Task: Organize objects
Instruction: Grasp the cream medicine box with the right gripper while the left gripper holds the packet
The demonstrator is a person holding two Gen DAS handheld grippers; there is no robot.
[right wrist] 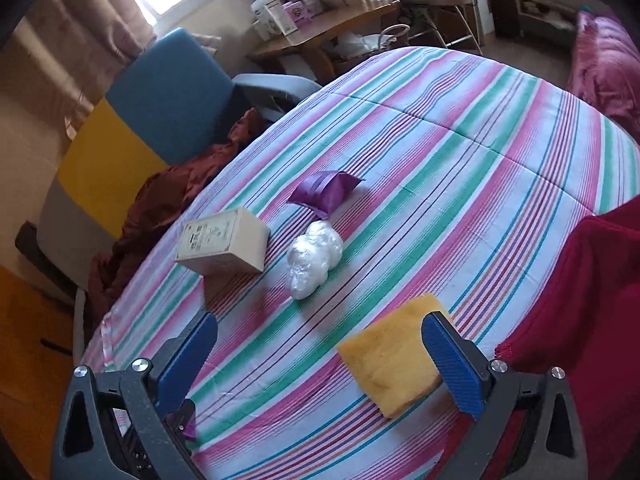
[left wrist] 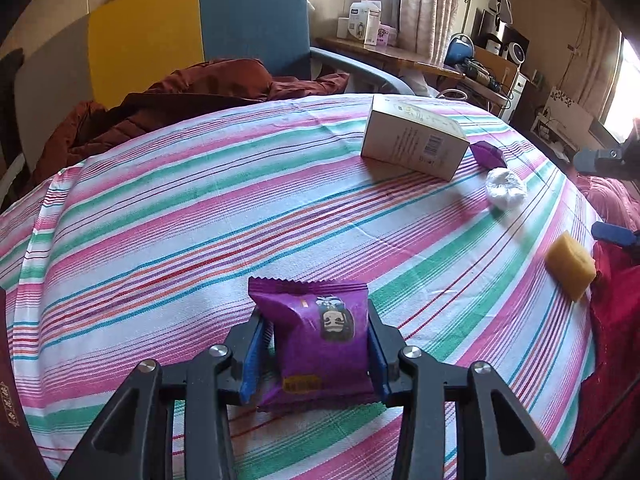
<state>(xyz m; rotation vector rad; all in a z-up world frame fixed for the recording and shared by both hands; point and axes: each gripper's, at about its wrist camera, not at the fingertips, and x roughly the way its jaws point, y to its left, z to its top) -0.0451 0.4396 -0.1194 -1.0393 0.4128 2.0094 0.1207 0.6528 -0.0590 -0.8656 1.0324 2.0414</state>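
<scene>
My left gripper [left wrist: 316, 344] is shut on a purple snack packet [left wrist: 316, 336], held low over the striped cloth [left wrist: 200, 220]. A cream box [left wrist: 416, 136], a small purple pouch [left wrist: 488, 154], a white plastic wad [left wrist: 506, 188] and a yellow sponge [left wrist: 570, 266] lie to the right. In the right wrist view, my right gripper [right wrist: 320, 356] is open above the cloth [right wrist: 460, 152], with the sponge [right wrist: 396, 360] just inside its right finger. The box [right wrist: 224, 240], the wad [right wrist: 314, 258] and the pouch [right wrist: 326, 192] lie beyond it.
A blue and yellow chair [left wrist: 200, 28] with a brown jacket [left wrist: 180, 96] stands behind the table. A red cloth [right wrist: 592, 300] lies at the right edge. A wooden desk [right wrist: 328, 28] with boxes stands by the window.
</scene>
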